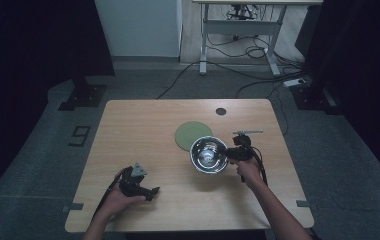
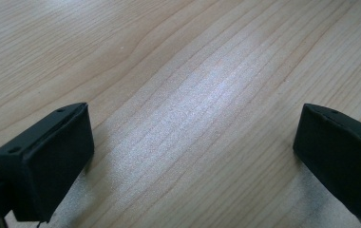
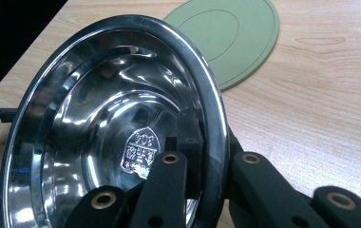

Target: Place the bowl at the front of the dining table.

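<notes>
Two black grippers are seen: the left gripper (image 1: 139,185) is topped by a grey three-cornered plate with a trailing cable; brass-ringed screw holes are borne by the right gripper (image 3: 202,190)

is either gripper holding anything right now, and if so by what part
The right gripper holds the steel bowl by its rim, one jaw inside and one outside. The left gripper holds nothing; its jaws stand open over the bare table.

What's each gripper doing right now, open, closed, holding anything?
Left gripper: open, jaws wide apart over bare table, holding nothing.
Right gripper: shut on the steel bowl, one jaw inside the rim, one outside.
</notes>
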Demonstrator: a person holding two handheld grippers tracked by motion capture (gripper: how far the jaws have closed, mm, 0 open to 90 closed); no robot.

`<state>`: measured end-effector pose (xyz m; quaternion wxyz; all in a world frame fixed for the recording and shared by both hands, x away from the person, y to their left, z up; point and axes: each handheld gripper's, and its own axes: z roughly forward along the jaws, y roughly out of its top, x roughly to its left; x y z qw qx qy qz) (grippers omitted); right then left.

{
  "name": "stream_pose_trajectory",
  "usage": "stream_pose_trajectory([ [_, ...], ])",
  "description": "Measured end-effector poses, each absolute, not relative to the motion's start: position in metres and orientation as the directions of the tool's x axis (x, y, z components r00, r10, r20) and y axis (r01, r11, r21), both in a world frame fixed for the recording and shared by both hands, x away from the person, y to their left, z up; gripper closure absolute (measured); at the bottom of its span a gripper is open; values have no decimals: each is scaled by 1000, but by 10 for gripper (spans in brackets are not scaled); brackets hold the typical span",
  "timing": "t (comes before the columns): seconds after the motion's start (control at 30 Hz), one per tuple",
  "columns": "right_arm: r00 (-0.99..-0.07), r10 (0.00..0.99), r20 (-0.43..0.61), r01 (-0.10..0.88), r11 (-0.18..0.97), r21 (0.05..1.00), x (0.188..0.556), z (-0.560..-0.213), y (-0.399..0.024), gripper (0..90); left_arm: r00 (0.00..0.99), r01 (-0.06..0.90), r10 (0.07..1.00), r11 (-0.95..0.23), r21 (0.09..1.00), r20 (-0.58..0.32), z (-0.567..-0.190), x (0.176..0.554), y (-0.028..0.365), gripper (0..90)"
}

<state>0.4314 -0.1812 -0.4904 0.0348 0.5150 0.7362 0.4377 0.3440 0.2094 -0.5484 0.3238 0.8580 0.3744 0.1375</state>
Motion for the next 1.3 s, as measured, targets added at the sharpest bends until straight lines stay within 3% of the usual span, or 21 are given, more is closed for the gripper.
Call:
stream_pose_trajectory([
  [1.3, -466, 806, 364, 710, 95, 698, 459, -471, -159, 869, 682, 553, 731, -510, 659, -7, -548, 344, 209, 0],
])
